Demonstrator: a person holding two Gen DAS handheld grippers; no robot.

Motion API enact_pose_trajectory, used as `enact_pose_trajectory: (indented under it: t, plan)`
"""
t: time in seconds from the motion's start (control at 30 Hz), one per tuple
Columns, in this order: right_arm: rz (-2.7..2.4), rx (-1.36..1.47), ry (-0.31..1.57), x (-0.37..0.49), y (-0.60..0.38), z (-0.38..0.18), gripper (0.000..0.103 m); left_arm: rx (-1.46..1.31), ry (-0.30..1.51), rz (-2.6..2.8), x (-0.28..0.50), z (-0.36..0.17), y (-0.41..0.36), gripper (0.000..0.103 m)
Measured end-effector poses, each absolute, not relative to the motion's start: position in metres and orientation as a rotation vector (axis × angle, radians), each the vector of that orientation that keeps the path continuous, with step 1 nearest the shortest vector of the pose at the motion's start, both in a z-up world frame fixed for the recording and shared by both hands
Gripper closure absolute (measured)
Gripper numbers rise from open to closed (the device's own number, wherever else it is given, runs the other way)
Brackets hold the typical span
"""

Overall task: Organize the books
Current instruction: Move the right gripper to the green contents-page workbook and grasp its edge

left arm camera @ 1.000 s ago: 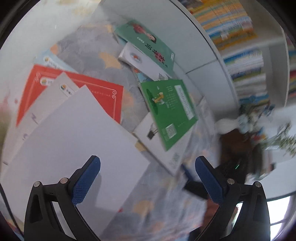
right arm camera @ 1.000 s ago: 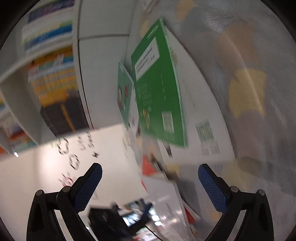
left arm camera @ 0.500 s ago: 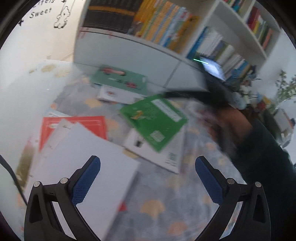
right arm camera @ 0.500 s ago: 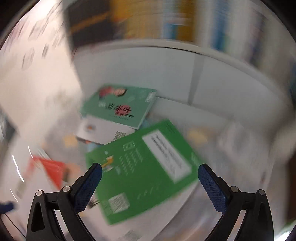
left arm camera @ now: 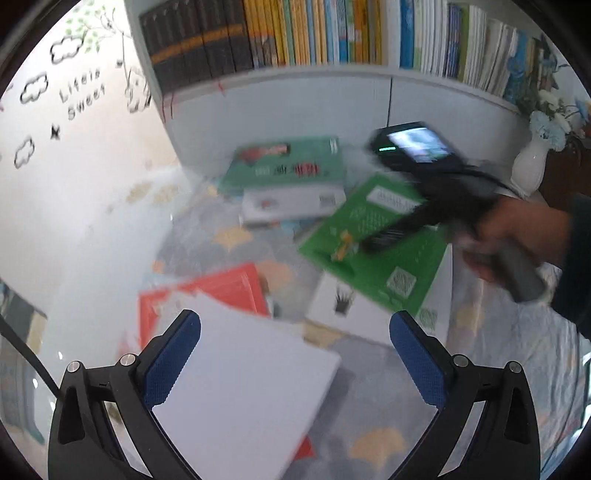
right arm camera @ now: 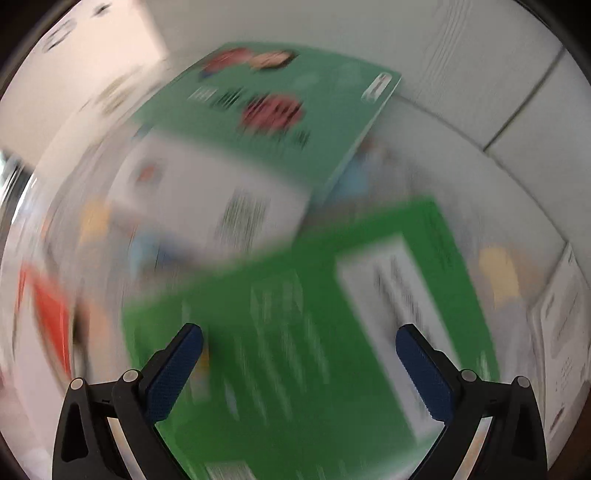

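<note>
Reaching for the first pick of the tidy-up, by the look of it: right gripper (right arm camera: 299, 363) poised low over the bright green book (right arm camera: 314, 332), jaws spread wide and empty, one pad to each side of the cover but no contact to be made out through the blur. Left gripper (left arm camera: 293, 360) hanging above the big white book (left arm camera: 243, 398) near the front edge of the patterned bedspread (left arm camera: 369, 443), jaws likewise wide apart, gripping nothing. Bright green book lying tilted across a white book (left arm camera: 369, 314) toward the middle of the bedspread; a darker green book (left arm camera: 288, 162) and another white one (left arm camera: 291, 203) stacked at the far edge against the white cabinet (left arm camera: 295, 107); a red book (left arm camera: 225, 291) half under the big white one, toward the left edge. Next move probably needing a free edge of the bright green cover brought between the pads, since a flat book offers nothing to close on from above; then a carry toward the bookshelf (left arm camera: 332, 33). Compared with half a second ago: right gripper closer, the green cover filling far more of its view; seen from the left wrist, the person's hand (left arm camera: 517, 236) and right tool further in over that book.
</note>
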State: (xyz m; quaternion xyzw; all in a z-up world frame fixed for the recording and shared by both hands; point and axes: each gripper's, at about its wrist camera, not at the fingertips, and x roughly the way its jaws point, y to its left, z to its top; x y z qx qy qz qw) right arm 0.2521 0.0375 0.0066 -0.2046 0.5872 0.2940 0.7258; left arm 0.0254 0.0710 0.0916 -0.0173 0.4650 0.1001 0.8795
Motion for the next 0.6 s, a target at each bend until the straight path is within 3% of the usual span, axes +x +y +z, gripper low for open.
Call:
enact_pose_trajectory:
  t: [0.2, 0.47, 0.6]
  plan:
    - [0.67, -0.405, 1.268, 0.205, -0.05, 0.014, 0.0, -0.146, 1.077, 0.132, 0.059, 0.071, 0.064, 0.001]
    - [0.786, 0.552, 1.402, 0.209, -0.173, 0.005, 0.0, -0.259, 1.186, -0.169, 0.169, 0.039, 0.057, 0.001]
    - [0.791, 0.872, 1.409, 0.221, -0.187, -0.011, 0.0, -0.385, 1.279, -0.203, 0.213, 0.007, 0.065, 0.001]
